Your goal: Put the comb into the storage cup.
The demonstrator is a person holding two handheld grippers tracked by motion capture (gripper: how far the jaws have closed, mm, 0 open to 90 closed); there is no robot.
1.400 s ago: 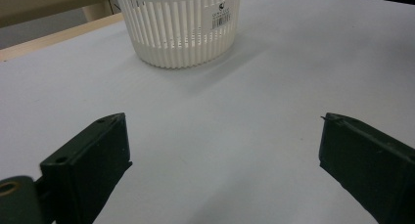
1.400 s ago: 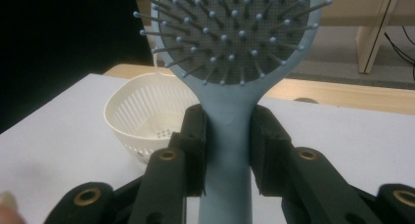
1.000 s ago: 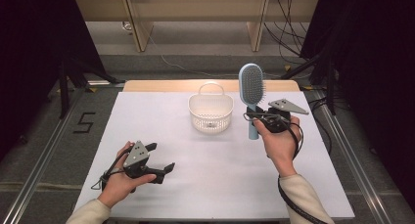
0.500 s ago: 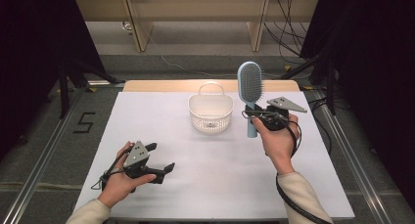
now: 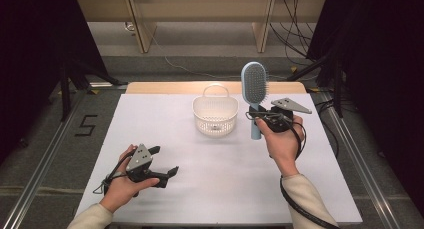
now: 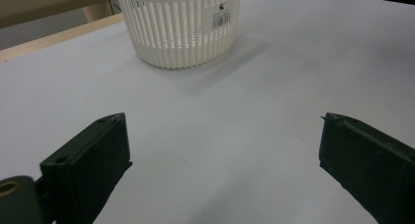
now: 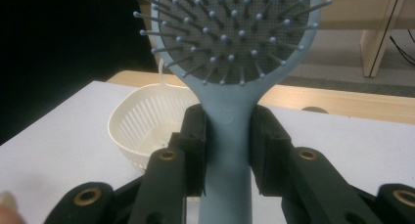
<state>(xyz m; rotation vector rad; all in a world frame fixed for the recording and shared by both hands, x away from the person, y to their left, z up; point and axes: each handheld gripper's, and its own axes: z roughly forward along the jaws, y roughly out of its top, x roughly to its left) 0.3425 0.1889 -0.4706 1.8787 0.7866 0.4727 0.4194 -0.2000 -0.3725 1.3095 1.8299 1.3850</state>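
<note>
A light blue hairbrush [image 5: 254,89] stands upright above the table, head up, just right of a white slatted basket [image 5: 215,114]. My right gripper [image 5: 256,117] is shut on its handle; in the right gripper view the jaws clamp the hairbrush [image 7: 227,116] just below the bristled head, with the basket [image 7: 147,121] behind and to the left. My left gripper [image 5: 165,162] rests low near the table's front left, open with nothing between its fingers [image 6: 88,160]. The left gripper view looks across bare table toward the basket [image 6: 181,28].
The white table [image 5: 225,189] has a wooden strip along its far edge [image 5: 150,87]. Beyond it are wooden furniture legs and cables on the floor. A "5" mark [image 5: 86,125] lies on the floor to the left. Metal rails flank both table sides.
The right gripper and the hairbrush have shifted slightly left, closer to the basket. The left gripper has not moved.
</note>
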